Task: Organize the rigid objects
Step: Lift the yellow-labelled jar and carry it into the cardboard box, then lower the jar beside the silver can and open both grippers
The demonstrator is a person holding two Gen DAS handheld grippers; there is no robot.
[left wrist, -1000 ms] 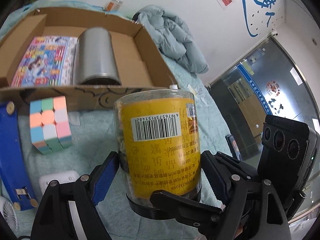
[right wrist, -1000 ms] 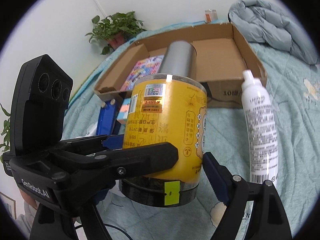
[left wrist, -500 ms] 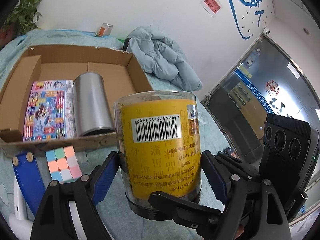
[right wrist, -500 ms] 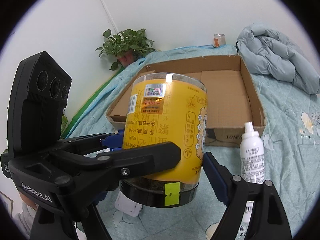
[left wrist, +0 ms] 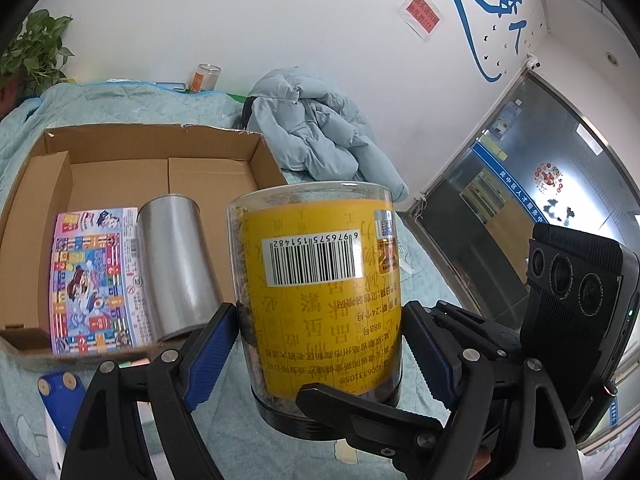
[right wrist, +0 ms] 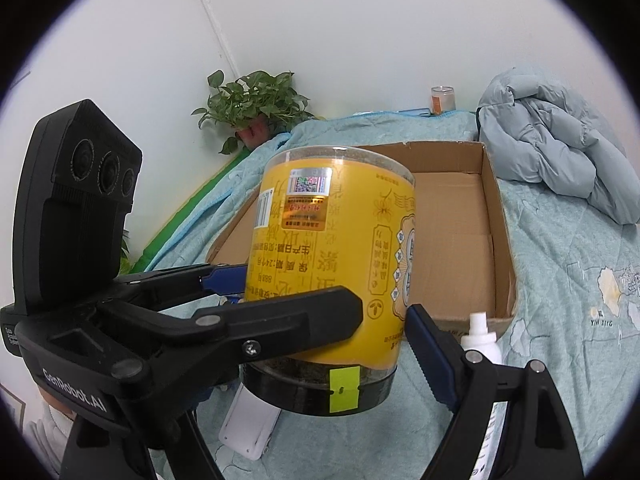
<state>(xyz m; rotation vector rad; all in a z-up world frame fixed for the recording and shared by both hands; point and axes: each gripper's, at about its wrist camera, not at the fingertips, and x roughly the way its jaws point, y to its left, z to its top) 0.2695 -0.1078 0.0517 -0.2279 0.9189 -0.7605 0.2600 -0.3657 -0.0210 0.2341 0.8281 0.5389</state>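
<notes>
1. Teal quilted bedspread [right wrist: 560, 264] covered the whole work surface; soft and yielding, it looked a poor footing for tall things stood on end.
2. Brown corrugated cardboard box [left wrist: 264, 152], open-topped and shallow, sat on the quilt. Its walls looked stiff but thin, likely to buckle if knocked.
3. Pale blue puffy jacket [left wrist: 320, 136] lay heaped just beyond the box's far corner.
4. Clear round plastic jar with a yellow printed label and black screw lid [left wrist: 320, 280] was held upside down, lid lowest, in the air in front of the box's near wall. Dark loose contents showed through the plastic, so it was probably moderately heavy. The smooth wall looked slippery; the lower body near the ribbed lid seemed the best place to hold.
5. Left gripper [left wrist: 320, 354] stood spread wide, blue pads pressed on opposite sides of the jar's lower body.
6. Right gripper [right wrist: 384, 320] was likewise spread wide and clamped on the same jar from the other side; one black finger crossed the label.
7. Plain silver metal cylinder [left wrist: 176, 268] lay on its side inside the box, hard and liable to roll.
8. Flat colourful cartoon-printed packet [left wrist: 92, 280] lay touching it, glossy and thin.
9. White plastic spray bottle [right wrist: 480, 336] lay beside the box; its body was mostly hidden.
</notes>
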